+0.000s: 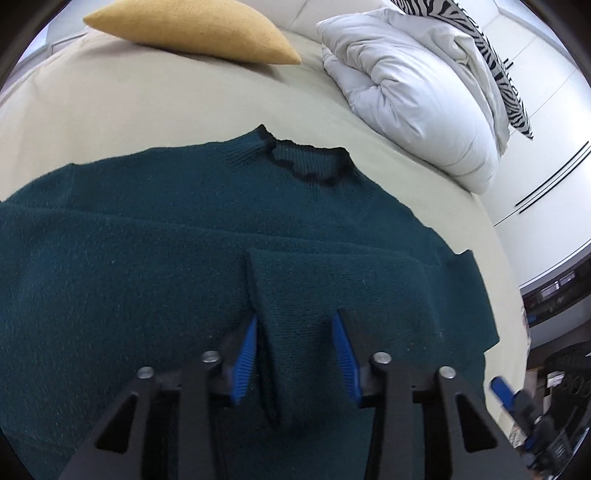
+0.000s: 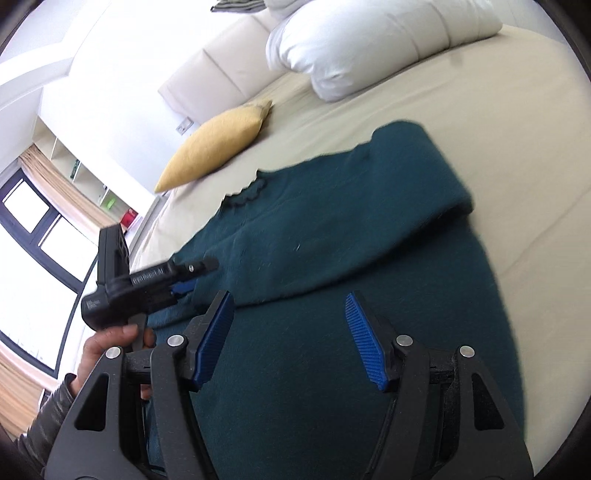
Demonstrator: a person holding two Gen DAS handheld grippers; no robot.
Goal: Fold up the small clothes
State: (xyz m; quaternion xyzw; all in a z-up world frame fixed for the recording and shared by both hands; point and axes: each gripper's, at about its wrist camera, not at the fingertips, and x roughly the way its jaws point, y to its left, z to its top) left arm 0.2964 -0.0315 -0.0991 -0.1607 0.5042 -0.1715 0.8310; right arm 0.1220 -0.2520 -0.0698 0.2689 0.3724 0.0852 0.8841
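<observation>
**Sweater laid flat, both sleeves folded in, grippers open above the hem end**

Sweater (image 1: 147, 280) was what lay spread on the cream bed (image 1: 166, 110), dark teal knit with a black frilled collar (image 1: 306, 162) pointing toward the far side, where a yellow cushion (image 1: 195, 29) and a white duvet (image 1: 413, 96) sat. Its long axis ran from the near hem away to the collar, straight ahead of both tools. One sleeve (image 1: 332, 295) had been laid across the chest, its cuff end reaching back toward the left gripper (image 1: 294, 339).

That gripper stood with its jaws apart, the blue pads either side of the sleeve's edge but not pinching it, as far as I could judge. The right gripper (image 2: 290, 332) was likewise spread wide, empty, hanging over the lower body of the sweater (image 2: 332, 387). In its view the left gripper (image 2: 184, 284) sat down at the cloth, so the left hand (image 2: 107, 343) looked the nearer to any grasp. The other sleeve (image 2: 417, 206) lay folded across from the right shoulder.

The knit looked thick, soft and slightly fuzzy, likely to bunch when lifted.
</observation>
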